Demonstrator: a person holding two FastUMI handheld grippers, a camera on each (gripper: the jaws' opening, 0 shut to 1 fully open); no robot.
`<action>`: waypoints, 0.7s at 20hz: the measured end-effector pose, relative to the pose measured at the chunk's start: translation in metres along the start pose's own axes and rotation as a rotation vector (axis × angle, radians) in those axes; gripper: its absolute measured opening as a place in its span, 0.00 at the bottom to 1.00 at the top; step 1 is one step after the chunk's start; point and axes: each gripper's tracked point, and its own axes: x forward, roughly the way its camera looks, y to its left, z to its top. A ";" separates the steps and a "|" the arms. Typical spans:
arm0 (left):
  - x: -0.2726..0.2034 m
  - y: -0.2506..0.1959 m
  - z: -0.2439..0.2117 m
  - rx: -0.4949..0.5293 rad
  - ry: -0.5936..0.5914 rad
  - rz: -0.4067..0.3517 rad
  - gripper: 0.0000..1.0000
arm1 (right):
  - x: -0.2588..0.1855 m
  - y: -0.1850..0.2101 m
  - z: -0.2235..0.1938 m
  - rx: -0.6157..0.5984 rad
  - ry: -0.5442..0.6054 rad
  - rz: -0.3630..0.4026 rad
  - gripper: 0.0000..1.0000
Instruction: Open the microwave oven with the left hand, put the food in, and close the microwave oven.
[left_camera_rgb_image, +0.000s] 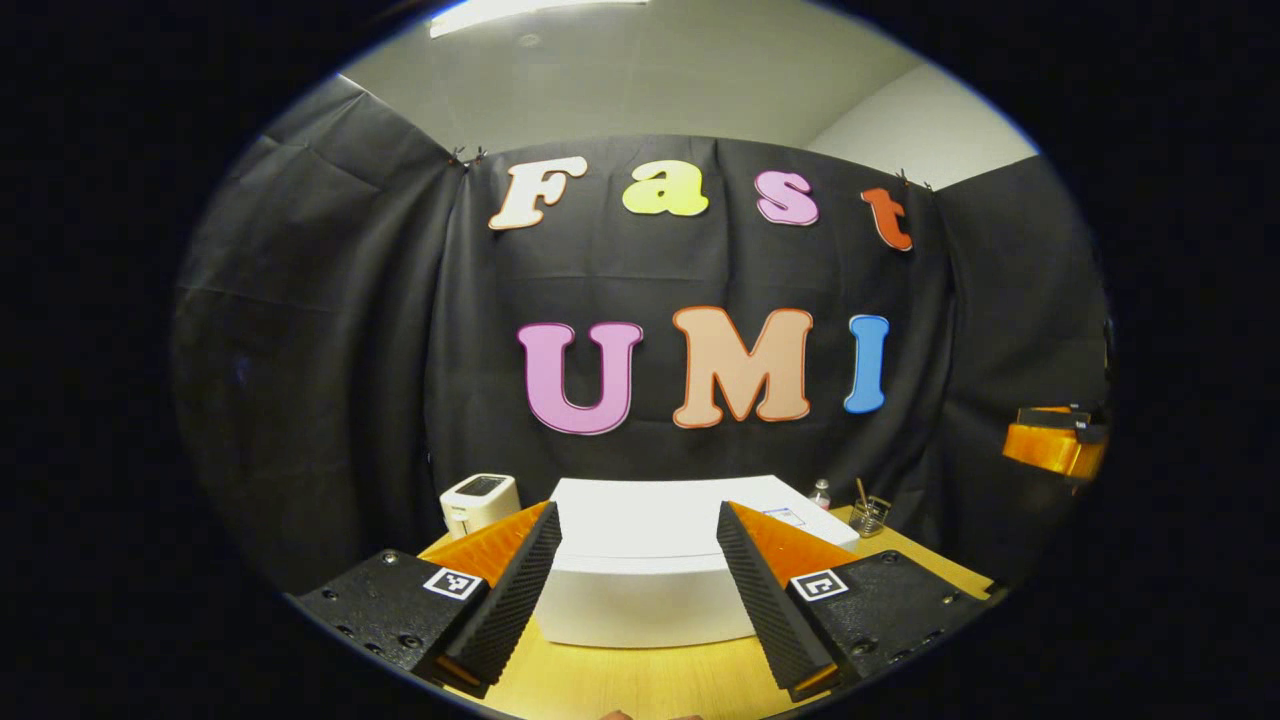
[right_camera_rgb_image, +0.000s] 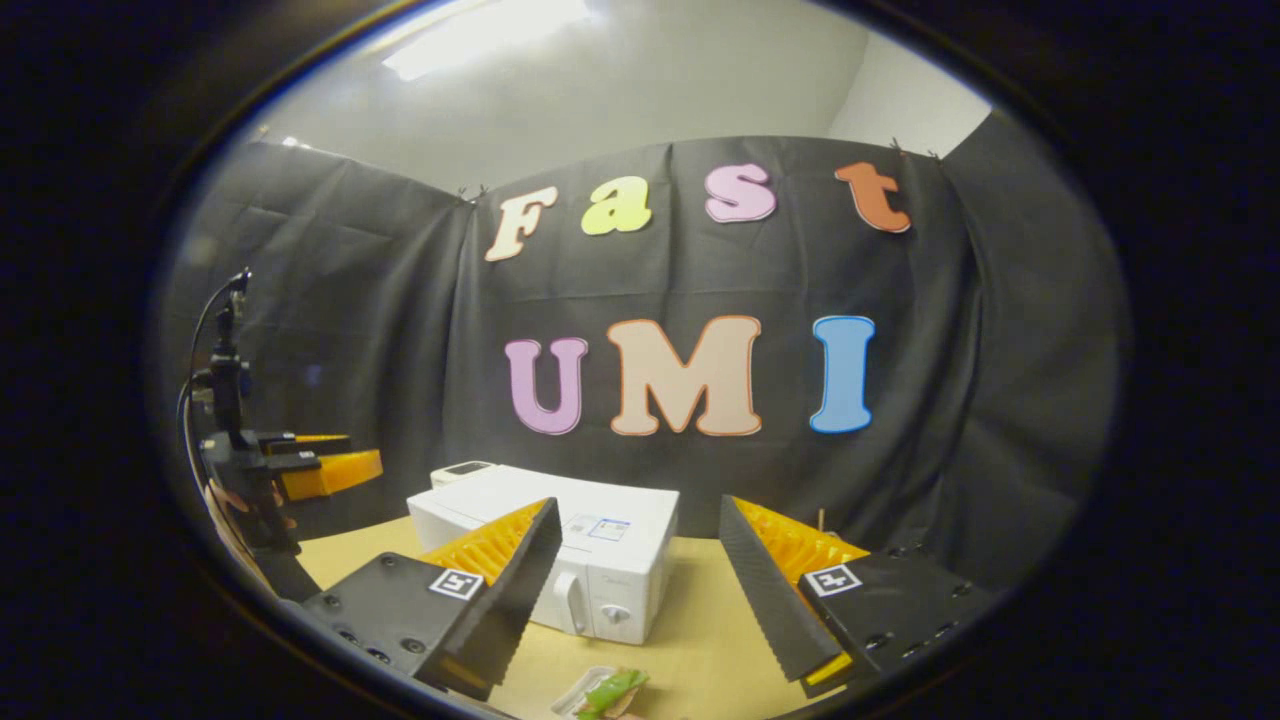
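The white microwave (left_camera_rgb_image: 640, 575) stands on the wooden table straight ahead of my left gripper (left_camera_rgb_image: 636, 510), which hovers open and apart from it with nothing between its fingers. In the right gripper view the microwave (right_camera_rgb_image: 600, 545) shows its front corner, with the door shut, a vertical handle (right_camera_rgb_image: 573, 600) and a knob (right_camera_rgb_image: 615, 612). The food, green pieces in a small clear tray (right_camera_rgb_image: 605, 692), lies on the table below my right gripper (right_camera_rgb_image: 637, 505), which is open and empty. A hand holds the left gripper (right_camera_rgb_image: 315, 470) at the far left of that view. The right gripper (left_camera_rgb_image: 1055, 445) appears orange at the right edge.
A small white appliance (left_camera_rgb_image: 480, 500) sits left of the microwave by the black cloth wall. A little bottle (left_camera_rgb_image: 820, 492) and a glass holder with sticks (left_camera_rgb_image: 870, 515) stand at the back right. Bare table (left_camera_rgb_image: 640, 680) lies in front of the microwave.
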 end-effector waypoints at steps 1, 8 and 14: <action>0.002 -0.010 -0.015 0.000 0.015 -0.023 0.93 | -0.001 -0.004 -0.003 0.002 0.003 -0.011 0.96; 0.036 -0.077 -0.123 -0.070 0.173 -0.174 0.97 | 0.006 -0.025 -0.013 0.005 0.021 -0.062 0.96; 0.062 -0.113 -0.189 -0.040 0.249 -0.200 0.97 | 0.006 -0.040 -0.023 0.021 0.017 -0.091 0.96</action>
